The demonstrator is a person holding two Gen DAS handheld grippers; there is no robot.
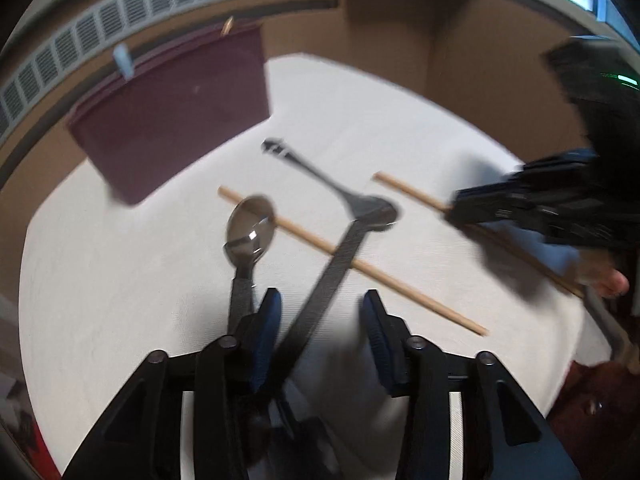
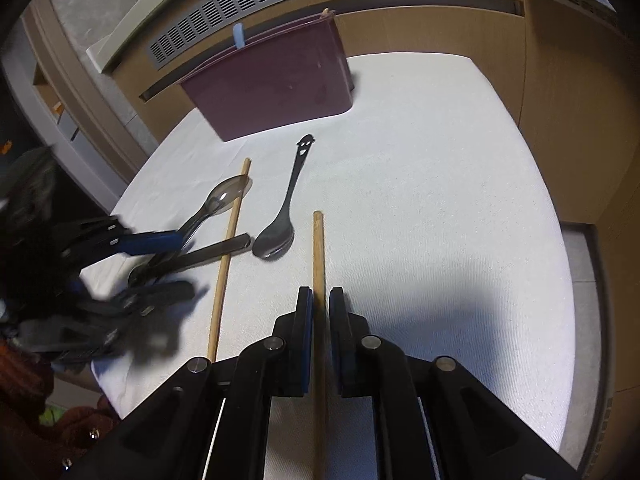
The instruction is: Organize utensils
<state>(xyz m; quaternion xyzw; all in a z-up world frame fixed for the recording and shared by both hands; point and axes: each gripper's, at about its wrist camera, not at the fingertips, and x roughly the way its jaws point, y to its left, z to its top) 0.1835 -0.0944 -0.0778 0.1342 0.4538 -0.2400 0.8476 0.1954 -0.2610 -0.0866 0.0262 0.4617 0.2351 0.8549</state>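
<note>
On the white cloth (image 2: pixel 420 184) lie two wooden chopsticks, a black spoon with a smiley handle (image 2: pixel 286 204), a silver spoon (image 2: pixel 224 196) and a flat dark-handled utensil (image 2: pixel 200 258). My right gripper (image 2: pixel 321 300) is nearly closed around the right chopstick (image 2: pixel 319 256), which runs between its pads. My left gripper (image 1: pixel 320 304) is open over the flat dark handle (image 1: pixel 332 268), with the silver spoon (image 1: pixel 250 224) just left of its left finger. The other chopstick (image 1: pixel 360 266) lies across under that handle. The right gripper (image 1: pixel 520 208) shows at right on its chopstick.
A maroon container (image 2: pixel 276 88) stands at the far edge of the cloth, holding a pale blue utensil (image 2: pixel 238 36) and a wooden tip. Brown cardboard walls (image 2: pixel 560 100) surround the table. The cloth's right half is bare.
</note>
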